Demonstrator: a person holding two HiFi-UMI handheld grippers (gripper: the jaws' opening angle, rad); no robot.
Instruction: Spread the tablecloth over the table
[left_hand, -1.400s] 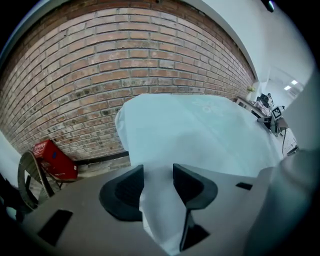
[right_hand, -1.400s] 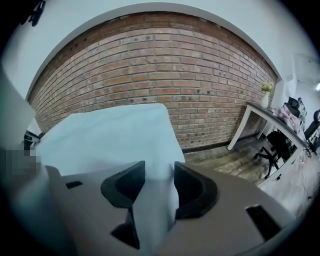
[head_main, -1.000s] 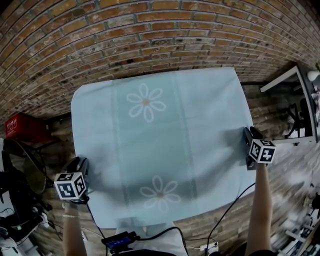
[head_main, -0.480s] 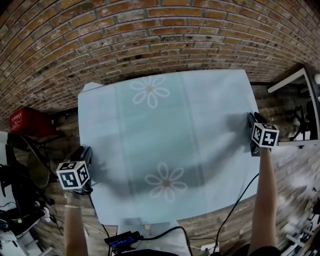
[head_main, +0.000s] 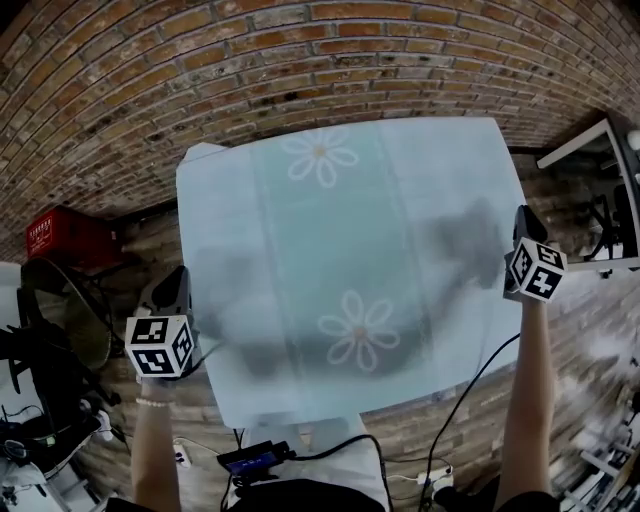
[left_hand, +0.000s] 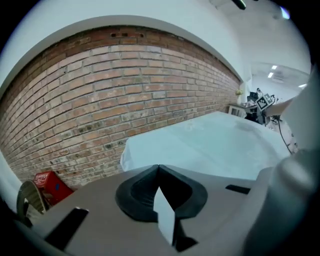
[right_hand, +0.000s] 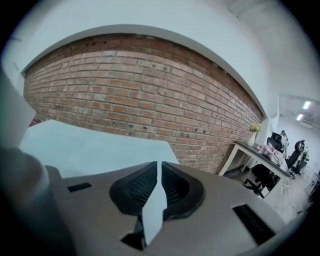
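Tablecloth (head_main: 350, 250) is laid flat over the counter, which is fully covered and not visible itself. The cloth is pale blue with a darker centre band. One daisy print (head_main: 320, 155) is seen toward the far edge and a second daisy (head_main: 358, 330) toward the near edge.

Left tongs (head_main: 178, 278) are positioned at the counter's left edge, closer to the near-left corner. The jaws are fully closed, and a thin pale strip of the cloth edge is pinched between them, as seen in the left gripper view.

Right tongs (head_main: 522, 214) are positioned at the counter's right edge, about mid-length. The jaws are closing and almost together, and a pale fold of the cloth is clamped between the pads in the right gripper view.

Soft shadows are cast on the cloth beside both tongs. The marker cubes are visible on the left (head_main: 160, 345) and on the right (head_main: 535, 270).

A brick wall (head_main: 300, 60) runs behind the far edge. A red crate (head_main: 65, 238) sits on the floor off the left edge. A white desk (head_main: 590, 150) stands beyond the far-right corner.
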